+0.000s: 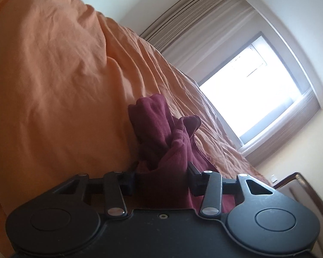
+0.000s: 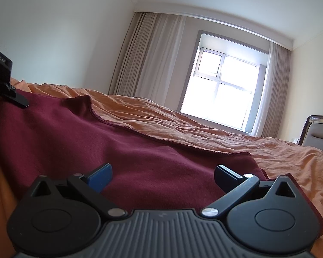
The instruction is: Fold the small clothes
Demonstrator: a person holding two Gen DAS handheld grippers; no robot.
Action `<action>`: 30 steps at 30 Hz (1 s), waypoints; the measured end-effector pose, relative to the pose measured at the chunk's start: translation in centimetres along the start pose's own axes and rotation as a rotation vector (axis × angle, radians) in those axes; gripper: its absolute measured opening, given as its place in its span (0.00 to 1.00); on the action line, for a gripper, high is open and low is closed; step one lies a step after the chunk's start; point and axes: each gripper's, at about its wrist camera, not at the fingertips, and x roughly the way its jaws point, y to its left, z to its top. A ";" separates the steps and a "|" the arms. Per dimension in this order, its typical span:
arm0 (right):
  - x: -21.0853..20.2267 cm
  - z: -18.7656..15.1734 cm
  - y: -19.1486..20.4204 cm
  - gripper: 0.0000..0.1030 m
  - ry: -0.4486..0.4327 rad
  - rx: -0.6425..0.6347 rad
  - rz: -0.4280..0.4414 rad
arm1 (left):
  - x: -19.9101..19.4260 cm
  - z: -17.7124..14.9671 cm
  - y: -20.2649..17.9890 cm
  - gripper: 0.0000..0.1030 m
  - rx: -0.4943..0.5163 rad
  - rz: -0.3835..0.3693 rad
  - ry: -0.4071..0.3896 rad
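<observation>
My left gripper (image 1: 161, 172) has a bunched wad of the maroon knit garment (image 2: 118, 150) between its fingers; they look closed onto it, though the fabric hides the contact. My right gripper (image 2: 162, 177) is spread wide, holding nothing, low over the garment, which lies on the orange bedsheet (image 2: 226, 133). The cloth looks light, soft and floppy, so it will sag and crease. I'd pinch at the stitched hem edge (image 2: 122, 126) or a corner.

Matt maroon knit garment (image 2: 122, 142) (finely ribbed)
</observation>
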 end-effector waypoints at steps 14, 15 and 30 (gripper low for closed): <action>-2.3 -0.1 -2.0 1.00 0.073 0.078 -0.018 | -0.6 0.3 -4.8 0.18 0.191 0.052 -0.039; -2.5 -0.2 -2.8 1.00 0.094 0.123 -0.012 | -0.6 0.5 -5.6 0.18 0.223 0.043 -0.046; -11.6 -1.7 -9.4 1.00 0.167 0.043 -0.224 | 0.2 -9.2 -21.4 0.16 0.779 -0.328 0.147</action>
